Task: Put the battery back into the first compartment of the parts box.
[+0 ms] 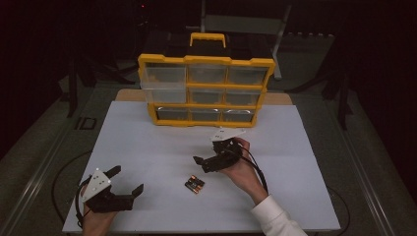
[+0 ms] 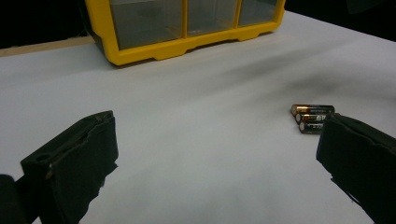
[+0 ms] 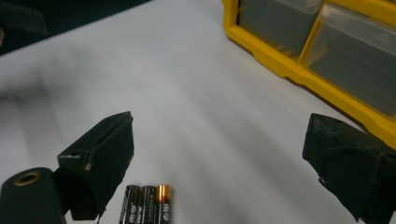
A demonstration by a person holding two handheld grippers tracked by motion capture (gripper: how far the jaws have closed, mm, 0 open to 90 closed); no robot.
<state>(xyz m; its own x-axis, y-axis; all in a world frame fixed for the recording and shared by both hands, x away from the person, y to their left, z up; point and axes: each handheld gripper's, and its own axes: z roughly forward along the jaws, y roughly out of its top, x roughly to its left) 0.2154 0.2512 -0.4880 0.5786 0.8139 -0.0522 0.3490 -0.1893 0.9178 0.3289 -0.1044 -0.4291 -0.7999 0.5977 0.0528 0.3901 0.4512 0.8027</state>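
Three black batteries with copper ends (image 1: 194, 184) lie side by side on the white table top (image 1: 147, 147), toward its front middle. My left gripper (image 1: 129, 179) rests open near the front left corner, and its own view has the batteries (image 2: 314, 119) just past its right jaw. My right gripper (image 1: 211, 153) hovers open just behind and right of the batteries; its view has them (image 3: 147, 205) low between its jaws, close to the left one. Both open grippers, left (image 2: 217, 154) and right (image 3: 224, 158), hold nothing.
A yellow organizer (image 1: 205, 91) with clear drawers and a top handle stands upright at the back middle of the table. One left drawer (image 1: 160, 91) appears pulled out a little. The organizer's lower frame (image 2: 187, 44) (image 3: 289, 65) lies ahead of each gripper. Dark floor surrounds the table.
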